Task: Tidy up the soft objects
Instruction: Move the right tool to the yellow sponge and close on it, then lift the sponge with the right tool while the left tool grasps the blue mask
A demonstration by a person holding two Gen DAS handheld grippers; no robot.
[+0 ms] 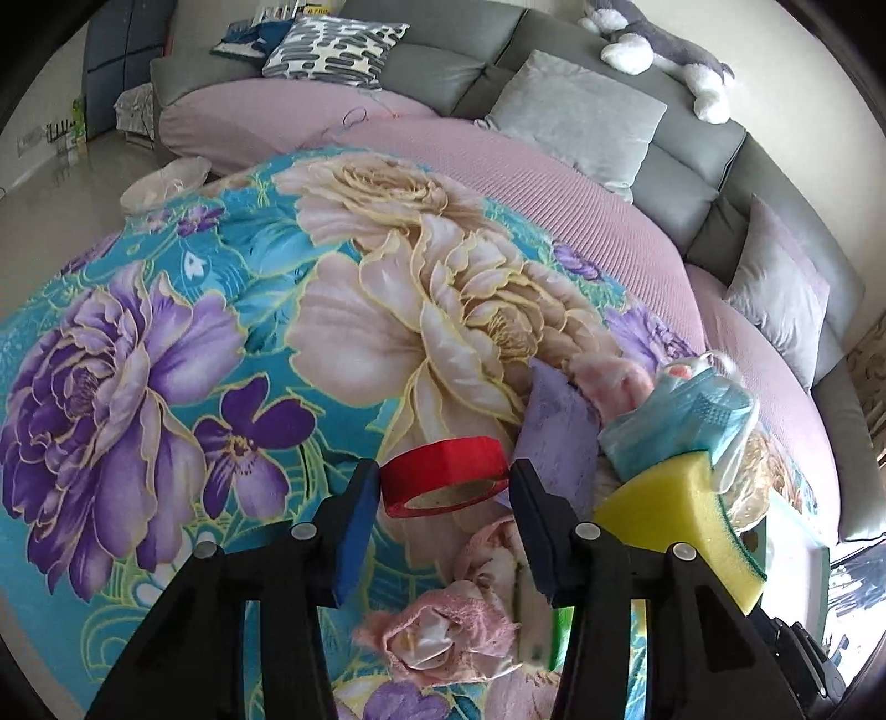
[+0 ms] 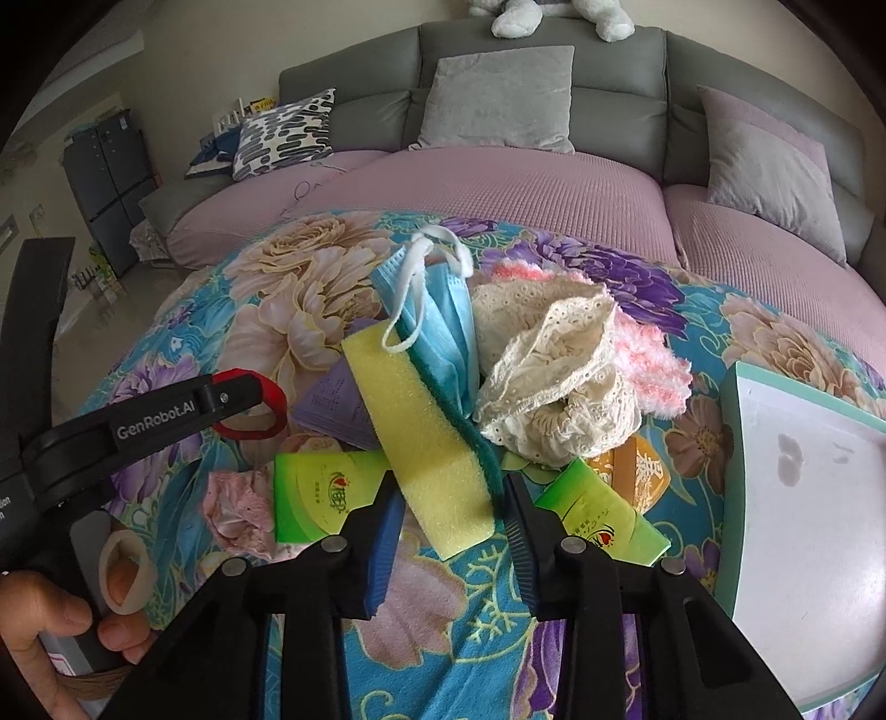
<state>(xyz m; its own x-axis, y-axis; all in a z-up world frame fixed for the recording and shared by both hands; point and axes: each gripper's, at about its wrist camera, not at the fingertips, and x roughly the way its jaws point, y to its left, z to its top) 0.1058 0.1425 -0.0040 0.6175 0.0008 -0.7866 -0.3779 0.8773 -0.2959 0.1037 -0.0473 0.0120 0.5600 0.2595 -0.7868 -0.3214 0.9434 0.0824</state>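
Home living room. Grey sectional sofa (image 2: 531,66) curves along the far wall, its seats under a pink ribbed cover (image 2: 498,188). Throw pillows on it: grey one (image 2: 498,99), black-and-white patterned one (image 2: 282,133) far left. Plush toy (image 1: 659,50) lies on the sofa back. Near side, a floral blanket (image 1: 166,310), teal with purple and cream flowers, carries household odds and ends. Dark cabinet (image 2: 105,171) and glossy tiled floor (image 1: 61,177) far left.
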